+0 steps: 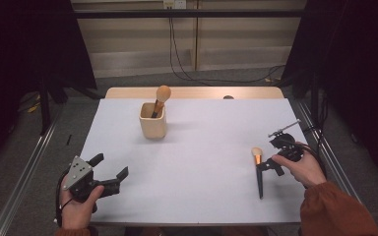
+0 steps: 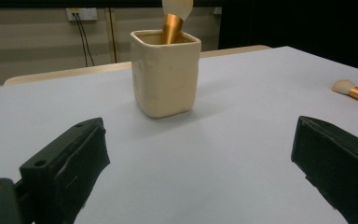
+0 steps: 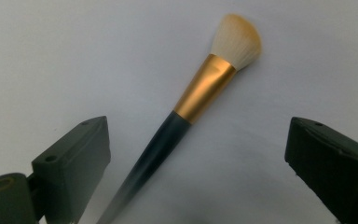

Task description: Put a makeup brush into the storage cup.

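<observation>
A cream square cup (image 1: 153, 123) stands at the table's back left, with a gold-ferruled makeup brush (image 1: 161, 97) leaning in it, head up. A second brush (image 1: 258, 167) lies flat at the right, its pale head pointing away from me. My right gripper (image 1: 274, 155) hovers just over that brush, open; in the right gripper view the brush (image 3: 200, 93) lies between the spread jaws of the right gripper (image 3: 196, 154), untouched. My left gripper (image 1: 110, 165) rests open near the front left, pointing at the cup (image 2: 165, 74) well ahead of the left gripper (image 2: 200, 154).
A white sheet covers the table (image 1: 202, 187), with a wooden strip (image 1: 197, 92) showing along the far edge. Metal rails (image 1: 29, 162) run along both sides on the floor. Cables (image 1: 211, 78) trail over the floor behind the table.
</observation>
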A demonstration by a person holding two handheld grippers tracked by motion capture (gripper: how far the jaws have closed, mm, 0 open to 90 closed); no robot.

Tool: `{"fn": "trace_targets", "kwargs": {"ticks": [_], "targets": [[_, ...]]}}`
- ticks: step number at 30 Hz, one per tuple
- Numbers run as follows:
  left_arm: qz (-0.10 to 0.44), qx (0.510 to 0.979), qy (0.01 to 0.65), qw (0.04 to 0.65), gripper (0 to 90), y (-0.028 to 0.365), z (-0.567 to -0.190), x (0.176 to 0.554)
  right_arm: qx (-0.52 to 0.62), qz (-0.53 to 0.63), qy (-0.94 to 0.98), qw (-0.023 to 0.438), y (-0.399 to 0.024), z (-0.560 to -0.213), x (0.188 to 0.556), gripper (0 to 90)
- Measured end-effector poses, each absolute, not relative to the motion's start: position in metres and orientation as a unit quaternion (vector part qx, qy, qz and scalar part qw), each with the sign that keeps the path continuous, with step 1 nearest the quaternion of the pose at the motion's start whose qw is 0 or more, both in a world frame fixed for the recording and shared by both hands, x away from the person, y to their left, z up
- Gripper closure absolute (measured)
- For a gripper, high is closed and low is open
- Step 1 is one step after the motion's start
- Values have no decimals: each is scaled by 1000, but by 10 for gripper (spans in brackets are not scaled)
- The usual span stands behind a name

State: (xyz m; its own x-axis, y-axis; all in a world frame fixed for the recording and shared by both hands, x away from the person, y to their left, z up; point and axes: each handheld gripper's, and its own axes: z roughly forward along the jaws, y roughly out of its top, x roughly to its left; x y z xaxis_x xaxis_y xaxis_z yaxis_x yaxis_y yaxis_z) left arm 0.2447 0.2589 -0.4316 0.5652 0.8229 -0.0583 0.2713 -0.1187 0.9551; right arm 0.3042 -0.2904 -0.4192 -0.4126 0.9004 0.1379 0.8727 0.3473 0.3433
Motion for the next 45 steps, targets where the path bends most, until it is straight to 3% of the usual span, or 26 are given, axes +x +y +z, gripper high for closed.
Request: {"fn": "trace_targets", "kwargs": {"ticks": [11, 33, 45], "targets": [[256, 703, 389, 537, 35, 259, -432, 245, 560, 140, 816, 8, -282, -427, 316, 61], [256, 709, 382, 535, 38, 257, -431, 244, 562, 78, 824, -14, -261, -448, 325, 322], [258, 708, 380, 536, 40, 257, -431, 244, 577, 78, 813, -4, -261, -448, 324, 474]]}}
